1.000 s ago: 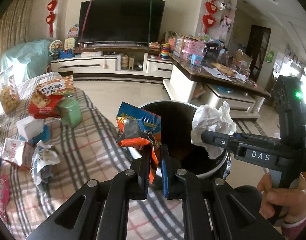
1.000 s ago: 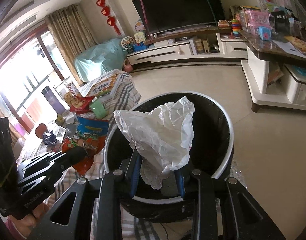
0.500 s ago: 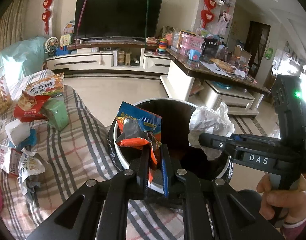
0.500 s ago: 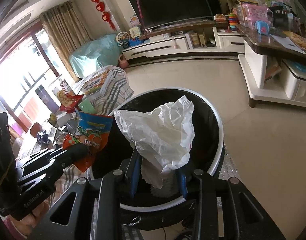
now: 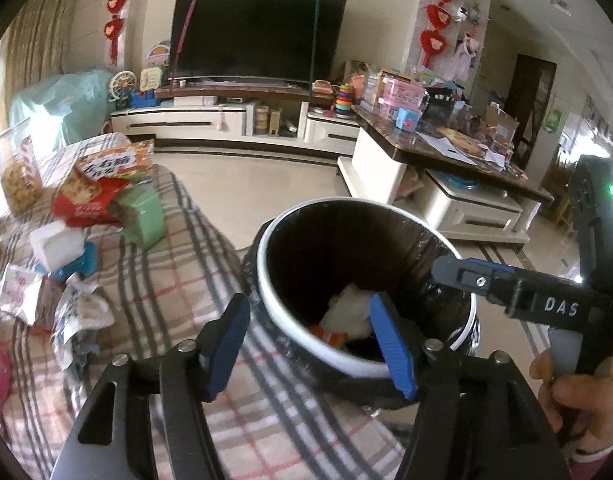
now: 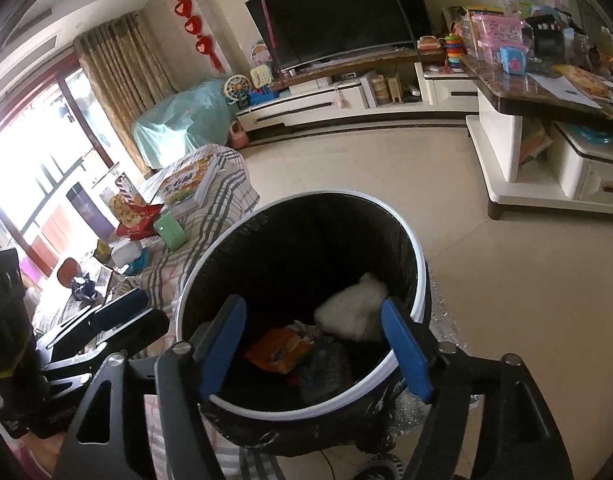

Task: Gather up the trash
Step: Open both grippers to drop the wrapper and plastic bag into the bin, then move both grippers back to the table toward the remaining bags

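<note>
Left tongs (image 5: 310,344): your jaws are opening over the bin's near rim with nothing between the blue pads; a second ago they pinched the orange snack wrapper.
Right tongs (image 6: 312,346): likewise opening and bare; the crumpled white plastic bag you held above the bin a moment ago has left them.
Trash bin (image 6: 420,276): black liner, white rim, standing on the floor just beside the plaid-covered surface (image 5: 178,288).
Orange snack wrapper (image 6: 280,350): now lying at the bottom of the bin, beside darker scraps.
White plastic bag (image 6: 352,308): now resting inside the bin against the far-right wall, touching the wrapper's pile.
What changed: both pieces passed from your grip into the bin at about the same time.
Meaning for the task: this pair counts as collected, by the look of it.
Remaining trash: a torn silver-white packet (image 5: 80,316) and other wrappers near the left edge of the surface, well apart from the bin; you would likely reach there next.
</note>
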`<state>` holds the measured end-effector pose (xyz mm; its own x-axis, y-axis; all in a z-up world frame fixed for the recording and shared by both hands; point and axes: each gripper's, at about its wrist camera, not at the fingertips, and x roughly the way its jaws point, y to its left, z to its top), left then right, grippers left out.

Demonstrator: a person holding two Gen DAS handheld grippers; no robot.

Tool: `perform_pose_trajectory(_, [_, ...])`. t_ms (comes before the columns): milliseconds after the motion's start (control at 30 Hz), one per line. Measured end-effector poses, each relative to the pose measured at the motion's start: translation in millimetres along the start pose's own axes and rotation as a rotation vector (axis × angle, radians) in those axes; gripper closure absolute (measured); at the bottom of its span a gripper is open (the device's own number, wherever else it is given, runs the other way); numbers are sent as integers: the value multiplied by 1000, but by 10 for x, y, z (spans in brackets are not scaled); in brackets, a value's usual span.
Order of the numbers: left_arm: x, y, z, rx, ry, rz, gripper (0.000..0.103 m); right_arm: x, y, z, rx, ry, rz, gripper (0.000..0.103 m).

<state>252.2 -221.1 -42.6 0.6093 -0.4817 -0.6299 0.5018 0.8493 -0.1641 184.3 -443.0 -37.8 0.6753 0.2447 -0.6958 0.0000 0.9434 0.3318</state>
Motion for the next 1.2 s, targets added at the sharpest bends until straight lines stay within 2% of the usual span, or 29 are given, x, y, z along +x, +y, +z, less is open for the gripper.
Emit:
perform_pose_trajectory(133, [-172,110,-137,-37,-3,36,25,-17,73,-31,9,-8,20,18])
perform_pose_trajectory(200, [-273,180,-222,-63,-4,54,24,-30,127,-50,11,-14,34,16])
perform_pose_trajectory(400, [-595,328,-423,-108,-10,106,22,-13,431,-122,-4,-19,86,14])
perform_pose_trajectory(767, [-1209,749,-761,-206,-36,229,22,175,1077,-293,-92,23,171,14])
perform_pose_trajectory(1033, [-1502,1004,-915,-287,-42,321,19,390,1526,-411,-136,66,222,13])
perform_pose_trajectory(1200, [-1638,1135,-947,-331,-49,351,19,542,1755,-455,-157,86,245,13])
